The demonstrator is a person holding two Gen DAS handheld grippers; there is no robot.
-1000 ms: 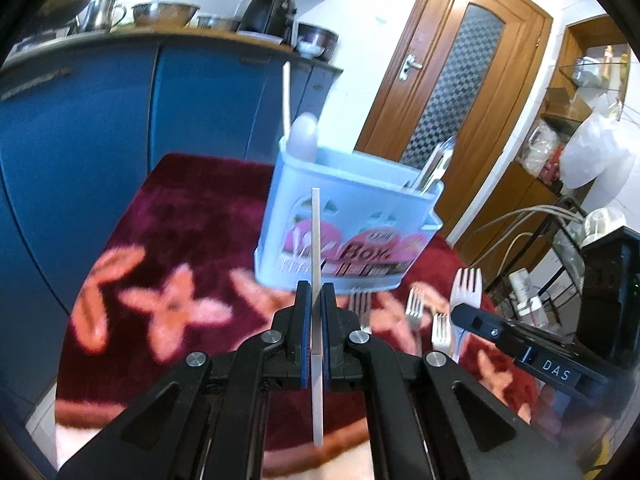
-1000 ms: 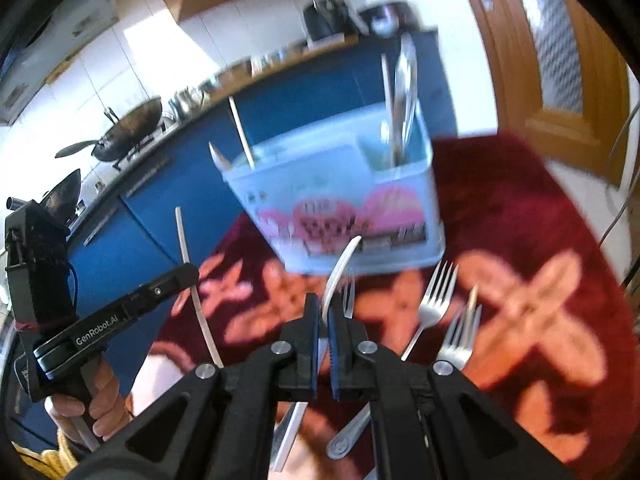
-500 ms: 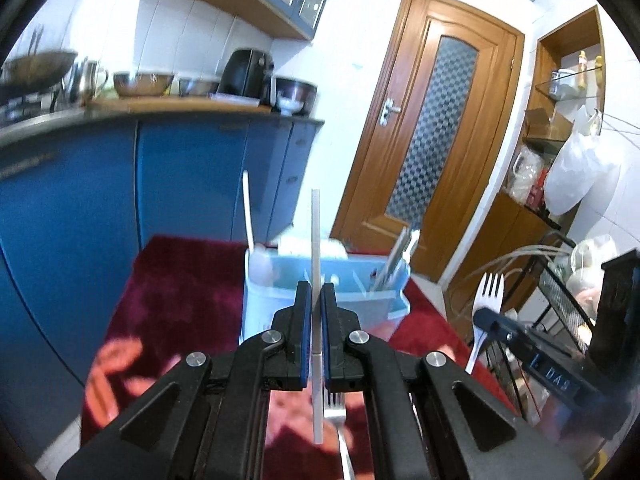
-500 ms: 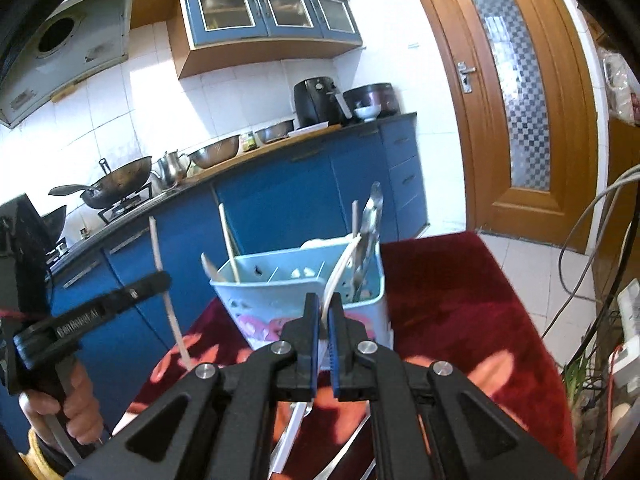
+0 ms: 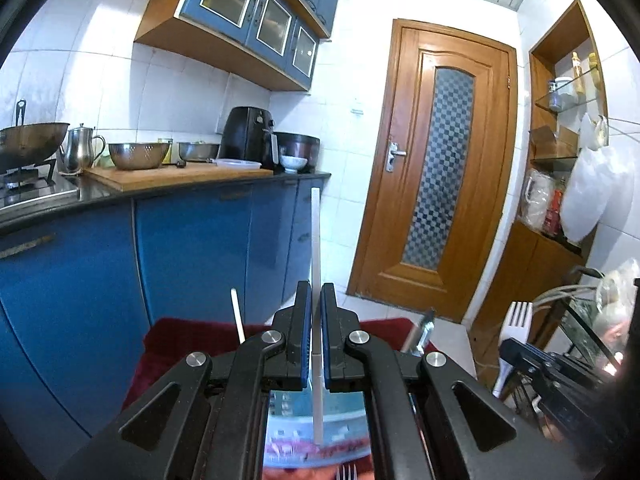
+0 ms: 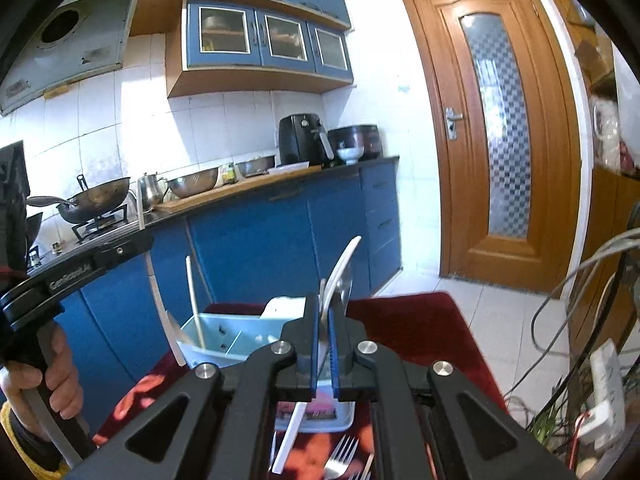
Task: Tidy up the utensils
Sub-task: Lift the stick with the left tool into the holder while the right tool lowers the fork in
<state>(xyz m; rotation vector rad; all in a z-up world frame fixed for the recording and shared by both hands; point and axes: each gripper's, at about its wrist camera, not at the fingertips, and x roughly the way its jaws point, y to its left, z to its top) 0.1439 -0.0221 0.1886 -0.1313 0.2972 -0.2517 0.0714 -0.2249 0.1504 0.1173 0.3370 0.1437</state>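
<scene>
Item: two white plastic utensils, light, stiff, slick, which I hold mid-handle above the blue caddy (image 6: pixel 224 336), left claw (image 5: pixel 316 344) clamped on a straight one (image 5: pixel 316 240), right claw (image 6: pixel 323 344) on a fork (image 6: pixel 340 268).

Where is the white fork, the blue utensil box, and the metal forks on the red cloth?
white fork (image 5: pixel 518 316), left wrist view, tines.
blue utensil box (image 6: pixel 224 334), right wrist view, inner wall.
metal forks (image 6: pixel 340 458), right wrist view, tines.
</scene>
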